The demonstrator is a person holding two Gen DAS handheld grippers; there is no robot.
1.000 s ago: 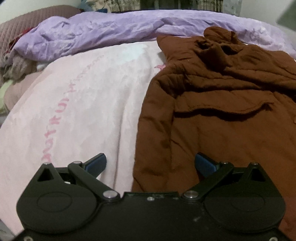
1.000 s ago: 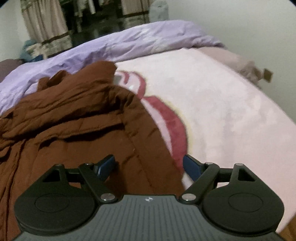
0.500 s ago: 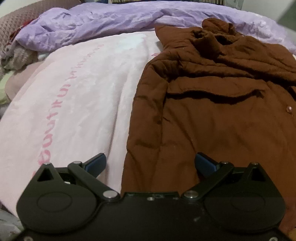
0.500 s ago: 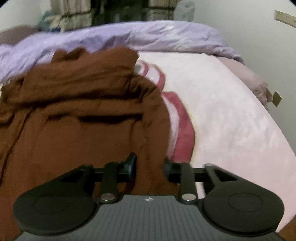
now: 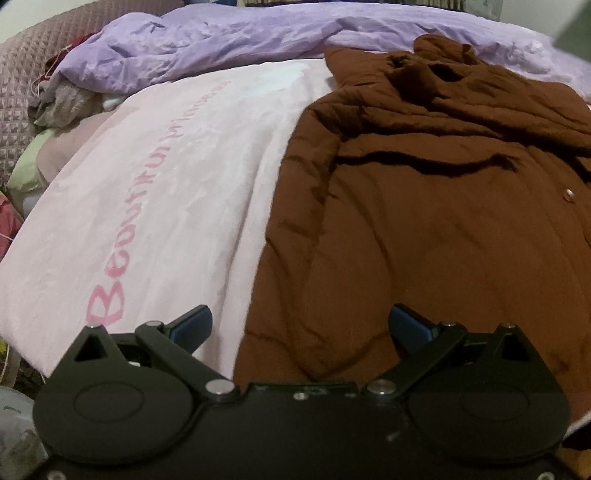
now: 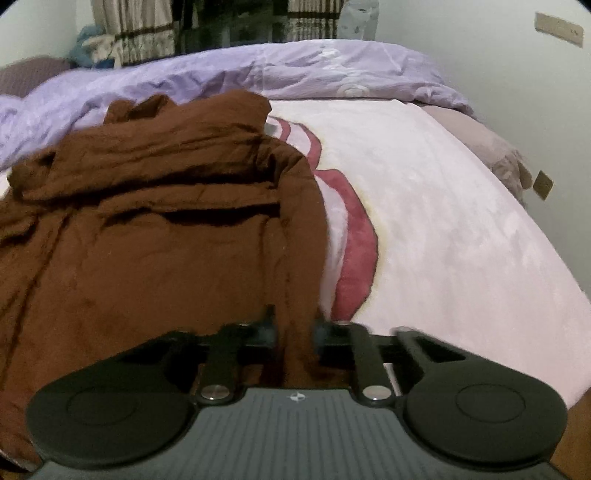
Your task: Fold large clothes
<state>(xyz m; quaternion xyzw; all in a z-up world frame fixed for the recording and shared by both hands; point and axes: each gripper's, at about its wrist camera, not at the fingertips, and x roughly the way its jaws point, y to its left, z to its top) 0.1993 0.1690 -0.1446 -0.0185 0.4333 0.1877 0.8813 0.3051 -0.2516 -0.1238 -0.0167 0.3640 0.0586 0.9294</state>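
A large brown coat (image 5: 424, 221) lies spread on a bed, resting on a pale pink blanket (image 5: 166, 177) that carries pink lettering along its length. The coat's collar end is bunched toward the far side, up against a crumpled lilac duvet (image 5: 258, 40) that runs across the head of the bed; a fold of the coat crosses its upper half, and one small round button shows near its edge in the left wrist view.

The left gripper (image 5: 299, 325) hangs over the coat's near hem with its blue-padded fingers (image 5: 192, 325) spread wide, nothing pinched; the coat's side edge runs up between them, so one finger sits above the pink blanket and the other above brown fabric.

The right gripper (image 6: 295, 332) has just been closing, and its jaws now pinch a ridge of the coat's other side edge near the hem, the brown cloth gathered upright between the two fingers (this view is a little blurred at the tips). Beside that edge the blanket shows a dark red curved pattern (image 6: 354, 236).

Behind the bed hang striped curtains (image 6: 147, 33), with a plain wall on the right. On the left of the bed sits a quilted mauve cushion (image 5: 22, 96) with some crumpled cloth beside it.
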